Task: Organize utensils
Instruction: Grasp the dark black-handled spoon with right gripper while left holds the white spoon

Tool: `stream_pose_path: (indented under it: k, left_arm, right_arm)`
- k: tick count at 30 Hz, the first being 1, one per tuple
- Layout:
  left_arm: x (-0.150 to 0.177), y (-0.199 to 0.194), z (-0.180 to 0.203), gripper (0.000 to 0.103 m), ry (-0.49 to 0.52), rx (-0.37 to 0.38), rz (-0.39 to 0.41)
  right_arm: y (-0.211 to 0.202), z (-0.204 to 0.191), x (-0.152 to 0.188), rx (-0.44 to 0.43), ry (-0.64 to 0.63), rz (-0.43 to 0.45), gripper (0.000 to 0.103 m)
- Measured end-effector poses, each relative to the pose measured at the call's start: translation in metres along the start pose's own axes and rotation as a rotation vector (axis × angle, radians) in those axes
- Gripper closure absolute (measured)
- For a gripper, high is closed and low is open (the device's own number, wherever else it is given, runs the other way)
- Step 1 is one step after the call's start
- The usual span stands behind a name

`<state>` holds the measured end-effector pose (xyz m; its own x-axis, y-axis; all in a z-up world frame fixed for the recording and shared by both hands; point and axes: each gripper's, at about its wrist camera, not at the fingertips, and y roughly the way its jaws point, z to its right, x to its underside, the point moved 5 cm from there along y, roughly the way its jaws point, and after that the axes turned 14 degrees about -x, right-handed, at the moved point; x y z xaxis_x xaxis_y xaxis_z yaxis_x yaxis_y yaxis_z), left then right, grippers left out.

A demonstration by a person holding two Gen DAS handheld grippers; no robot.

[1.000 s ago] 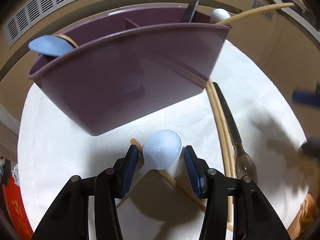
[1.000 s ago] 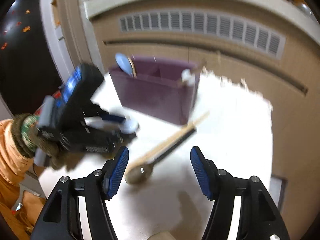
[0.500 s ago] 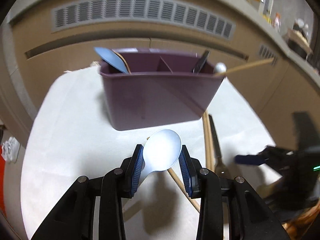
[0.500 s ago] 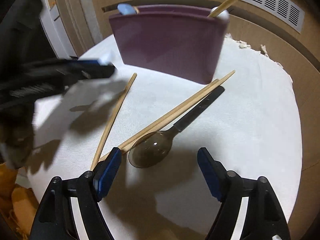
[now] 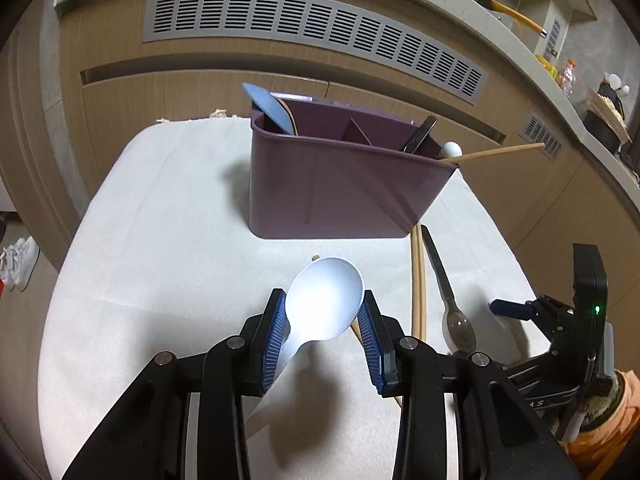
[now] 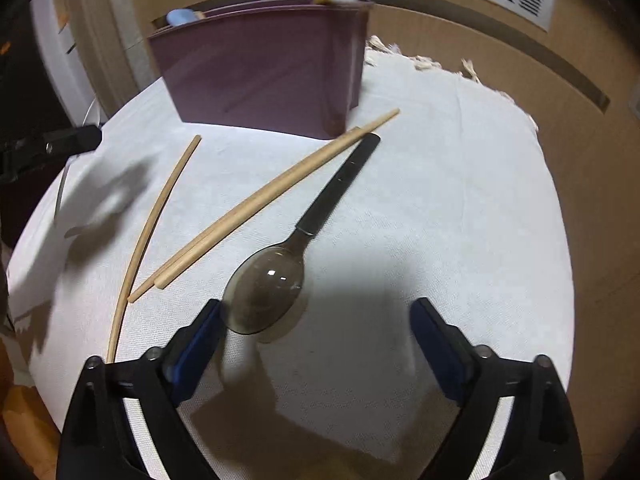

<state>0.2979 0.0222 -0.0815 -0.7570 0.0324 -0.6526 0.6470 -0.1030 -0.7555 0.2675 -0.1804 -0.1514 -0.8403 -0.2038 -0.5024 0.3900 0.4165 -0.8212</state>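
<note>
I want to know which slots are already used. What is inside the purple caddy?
In the purple caddy: a blue spoon at its left end; a black handle, a white handle tip and a chopstick at its right. The wall hides their lower parts.

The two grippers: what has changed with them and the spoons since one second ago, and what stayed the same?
The left gripper closed on the white spoon and lifted it off the cloth, backing away from the purple caddy. The right gripper came down over the smoky dark spoon, and its jaws have just been opening wide; they do not grip it. The dark spoon, the chopsticks and the caddy stayed put.
</note>
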Motion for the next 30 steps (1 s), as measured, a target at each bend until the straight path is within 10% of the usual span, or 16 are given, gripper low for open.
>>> stream_pose_path:
  k: [13, 15, 20, 30]
  left_arm:
    - [0.001, 0.001, 0.003, 0.066, 0.005, 0.011, -0.025]
    - [0.001, -0.002, 0.002, 0.065, 0.007, 0.011, -0.021]
    - [0.001, -0.006, -0.001, 0.065, -0.002, 0.011, -0.013]
    - [-0.002, -0.021, 0.003, 0.066, 0.0, 0.021, 0.036]
  right_arm:
    - [0.02, 0.013, -0.032, 0.04, 0.028, -0.035, 0.003]
    - [0.022, 0.019, -0.045, 0.063, 0.04, 0.005, 0.016]
    - [0.026, 0.024, -0.07, 0.08, 0.028, 0.002, 0.084]
    - [-0.031, -0.003, -0.045, 0.0, -0.043, 0.067, 0.092]
